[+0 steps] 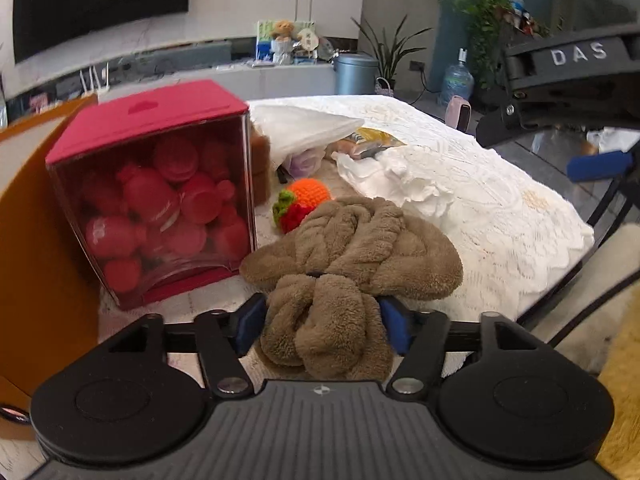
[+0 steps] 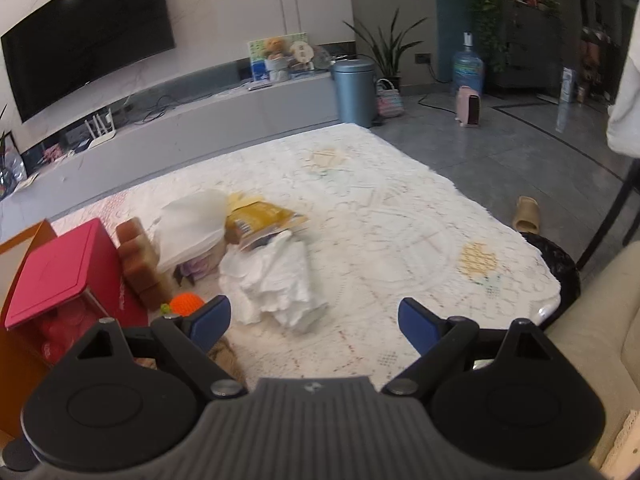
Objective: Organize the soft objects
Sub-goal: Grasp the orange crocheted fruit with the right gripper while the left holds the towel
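Note:
My left gripper (image 1: 322, 320) is shut on a knotted brown plush towel (image 1: 352, 252) that rests on the lace-covered table (image 1: 500, 208). Beyond it lie an orange crochet ball (image 1: 310, 192) with a red-and-green crochet piece (image 1: 290, 214) and a crumpled white cloth (image 1: 396, 176). My right gripper (image 2: 314, 320) is open and empty, held above the table near the white cloth (image 2: 276, 280). The orange ball (image 2: 186, 304) shows just left of its left finger, and a bit of the brown towel (image 2: 226, 360) shows below that finger. The right gripper also shows at the upper right of the left wrist view (image 1: 568, 76).
A red box with a clear front full of red items (image 1: 160, 200) stands left of the towel, an orange box (image 1: 24, 240) beside it. A white plastic bag (image 2: 192, 228), a yellow packet (image 2: 260, 216) and brown blocks (image 2: 140, 260) lie behind. The table edge (image 2: 552, 308) is at right.

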A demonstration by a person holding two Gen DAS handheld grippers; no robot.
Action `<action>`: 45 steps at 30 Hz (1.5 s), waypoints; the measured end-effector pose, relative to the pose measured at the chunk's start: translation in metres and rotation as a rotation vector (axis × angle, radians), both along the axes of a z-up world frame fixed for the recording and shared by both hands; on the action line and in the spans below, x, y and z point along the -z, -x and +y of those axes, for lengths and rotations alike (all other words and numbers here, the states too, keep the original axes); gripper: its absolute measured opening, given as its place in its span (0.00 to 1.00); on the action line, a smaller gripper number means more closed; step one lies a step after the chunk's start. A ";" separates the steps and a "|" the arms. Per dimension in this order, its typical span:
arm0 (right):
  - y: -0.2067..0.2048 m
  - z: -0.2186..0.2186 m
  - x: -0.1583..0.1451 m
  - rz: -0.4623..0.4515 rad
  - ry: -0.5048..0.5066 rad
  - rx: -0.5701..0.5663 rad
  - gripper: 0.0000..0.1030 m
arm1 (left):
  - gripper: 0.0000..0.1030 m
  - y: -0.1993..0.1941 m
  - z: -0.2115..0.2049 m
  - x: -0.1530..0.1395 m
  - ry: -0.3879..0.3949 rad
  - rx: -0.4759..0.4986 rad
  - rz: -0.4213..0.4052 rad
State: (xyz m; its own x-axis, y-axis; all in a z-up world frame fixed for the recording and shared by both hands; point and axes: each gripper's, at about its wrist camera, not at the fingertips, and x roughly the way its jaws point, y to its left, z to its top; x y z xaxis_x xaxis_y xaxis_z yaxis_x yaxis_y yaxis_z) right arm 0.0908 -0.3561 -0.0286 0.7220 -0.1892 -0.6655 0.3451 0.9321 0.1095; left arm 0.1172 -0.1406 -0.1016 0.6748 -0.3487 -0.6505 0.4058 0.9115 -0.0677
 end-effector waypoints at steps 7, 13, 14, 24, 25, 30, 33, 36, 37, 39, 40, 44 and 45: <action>-0.009 0.018 0.002 -0.019 -0.028 -0.112 0.87 | 0.76 -0.013 0.002 0.019 0.009 -0.001 0.027; -0.029 0.032 0.011 0.012 -0.102 -0.241 0.75 | 0.71 -0.016 -0.008 0.023 -0.029 -0.006 0.003; -0.034 0.033 0.013 0.029 -0.093 -0.240 0.74 | 0.71 -0.016 -0.009 0.022 -0.029 -0.010 0.005; -0.078 0.051 0.033 0.137 -0.061 -0.293 0.57 | 0.70 -0.013 -0.002 0.026 -0.024 0.058 -0.025; -0.085 0.056 0.035 0.167 -0.046 -0.303 0.53 | 0.70 -0.013 -0.001 0.027 -0.023 0.060 -0.023; -0.115 0.073 0.037 0.220 0.015 -0.342 0.47 | 0.69 -0.016 0.007 0.027 0.017 0.075 -0.004; -0.132 0.082 0.046 0.266 0.015 -0.371 0.51 | 0.68 -0.016 0.008 0.028 0.017 0.078 -0.006; -0.140 0.096 0.061 0.333 0.101 -0.389 0.54 | 0.68 -0.016 0.008 0.029 0.014 0.079 -0.009; -0.140 0.099 0.065 0.338 0.096 -0.403 0.53 | 0.68 -0.016 0.008 0.029 0.015 0.079 -0.009; -0.139 0.101 0.069 0.341 0.116 -0.412 0.46 | 0.68 -0.015 0.007 0.029 0.018 0.078 -0.007; -0.136 0.102 0.070 0.329 0.141 -0.421 0.45 | 0.68 -0.016 0.007 0.029 0.017 0.078 -0.008; -0.112 0.097 0.053 0.232 0.160 -0.416 0.44 | 0.68 -0.013 0.004 0.030 -0.026 0.106 -0.034; -0.105 0.093 0.046 0.204 0.147 -0.395 0.43 | 0.68 -0.013 0.002 0.030 -0.032 0.106 -0.036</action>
State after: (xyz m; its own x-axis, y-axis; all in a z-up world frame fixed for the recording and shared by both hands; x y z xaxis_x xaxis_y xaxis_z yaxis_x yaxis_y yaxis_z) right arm 0.1957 -0.2635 -0.0743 0.6148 -0.0292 -0.7881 -0.0382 0.9970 -0.0668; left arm 0.1304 -0.1384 -0.1318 0.6585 -0.3989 -0.6382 0.5018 0.8647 -0.0226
